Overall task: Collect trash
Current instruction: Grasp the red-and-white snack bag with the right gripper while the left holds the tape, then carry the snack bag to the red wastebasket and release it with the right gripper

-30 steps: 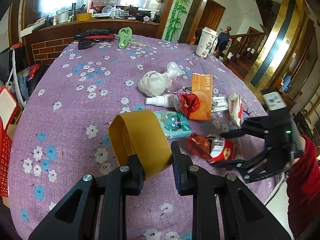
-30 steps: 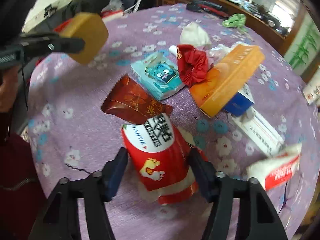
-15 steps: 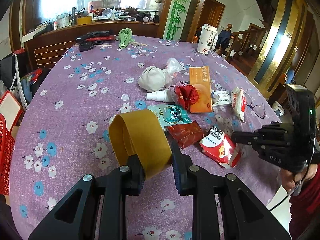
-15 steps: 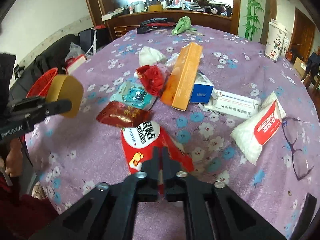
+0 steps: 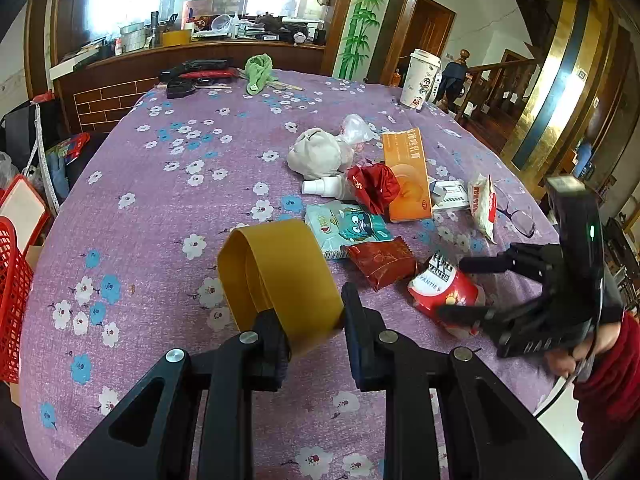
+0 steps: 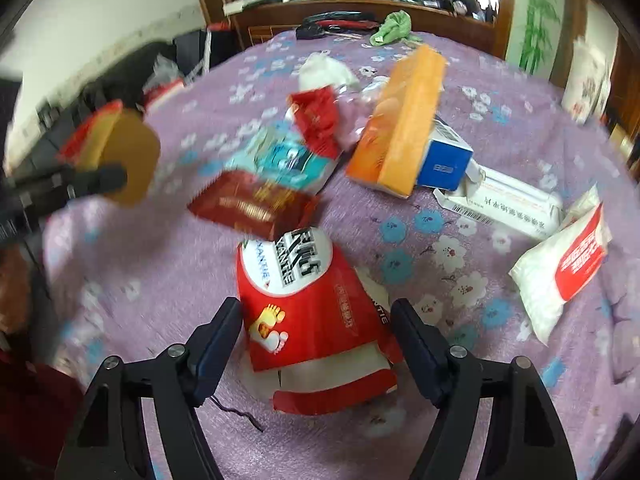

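Right gripper (image 6: 316,344): my jaws have just been opening and stand spread, one on each side of the red snack bag (image 6: 308,308); the pads do not press on it.
Left gripper (image 5: 314,332): pinched on the rim of a yellow tape roll (image 5: 280,276), held above the cloth.
Red snack bag: flat on the purple flowered tablecloth (image 5: 160,184), near the table's edge on my side, its top just touching a dark red wrapper (image 6: 252,204).
Next to it: a teal tissue pack (image 5: 346,230), a crumpled red wrapper (image 5: 374,186), an orange box (image 5: 406,174), a blue-ended box (image 6: 444,160) and a white packet with red print (image 6: 560,276), all crowded close.
Other things: a green cloth (image 5: 258,72) and a paper cup (image 5: 420,78) at the far side; a red basket (image 5: 12,288) off the table to the left.
Risk, slip: the bag is thin and slick, so I judge my pads could close on a fold only and lose it on the lift.
Risk, drag: closing low may catch the cloth and tug the neighbours.
Risk, blur: my view is smeared, so my aim may be off.
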Tool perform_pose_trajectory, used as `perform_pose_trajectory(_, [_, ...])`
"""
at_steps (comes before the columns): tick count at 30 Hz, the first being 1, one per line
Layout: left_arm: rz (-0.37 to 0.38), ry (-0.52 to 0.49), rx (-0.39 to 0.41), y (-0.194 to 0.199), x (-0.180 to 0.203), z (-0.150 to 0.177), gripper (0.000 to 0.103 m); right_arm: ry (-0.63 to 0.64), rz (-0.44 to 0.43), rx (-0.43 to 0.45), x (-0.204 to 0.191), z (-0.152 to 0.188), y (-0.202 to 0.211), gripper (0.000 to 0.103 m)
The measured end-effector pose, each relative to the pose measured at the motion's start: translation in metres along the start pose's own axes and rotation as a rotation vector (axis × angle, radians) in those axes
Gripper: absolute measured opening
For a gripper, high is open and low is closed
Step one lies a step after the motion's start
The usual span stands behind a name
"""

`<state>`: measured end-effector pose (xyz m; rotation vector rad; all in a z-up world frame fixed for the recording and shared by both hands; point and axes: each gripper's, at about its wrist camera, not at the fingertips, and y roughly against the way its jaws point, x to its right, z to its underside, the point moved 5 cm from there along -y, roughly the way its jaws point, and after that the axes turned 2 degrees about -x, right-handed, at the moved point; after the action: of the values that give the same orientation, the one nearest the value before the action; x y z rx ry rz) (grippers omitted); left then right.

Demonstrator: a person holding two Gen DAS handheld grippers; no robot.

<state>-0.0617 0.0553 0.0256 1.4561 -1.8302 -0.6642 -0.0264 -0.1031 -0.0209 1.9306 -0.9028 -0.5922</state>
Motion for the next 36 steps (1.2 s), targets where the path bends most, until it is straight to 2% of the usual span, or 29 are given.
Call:
perform_pose_trajectory(2, [-0.001,0.001,0.000,0.000,0.000,0.000,0.022,0.009,0.030,0.001,-0.009,0.002,0.002,0.064])
perform_pose_trajectory(9, [0.003,-0.001,-0.002,-0.001,0.002,0.002,0.022,-0.022,0.092,-0.004,-0.021,0.010,0.005,0.044])
perform_pose_trajectory(11, [0.002,-0.002,-0.003,-0.002,0.002,0.004,0.022,-0.051,0.124,0.006,-0.021,0.012,0.008,0.030])
perform_pose_trajectory(14, [0.001,-0.005,-0.002,-0.001,0.004,0.006,0.022,-0.093,0.145,0.018,-0.017,0.014,0.012,0.024])
perform_pose_trajectory(21, [0.008,-0.013,0.012,0.004,0.006,0.004,0.022,-0.187,0.122,0.101,-0.004,0.008,0.043,0.023])
perform_pose_trajectory(24, [0.009,-0.012,0.022,0.007,0.004,0.001,0.022,-0.228,0.076,0.141,-0.002,0.000,0.059,0.023])
perform_pose_trajectory(29, [0.009,-0.002,0.046,0.017,-0.002,-0.003,0.022,-0.235,0.006,0.168,-0.018,-0.018,0.069,0.024])
perform_pose_trajectory(36, [-0.014,0.027,0.088,0.035,-0.023,-0.007,0.022,-0.207,-0.064,0.175,-0.057,-0.049,0.062,0.024])
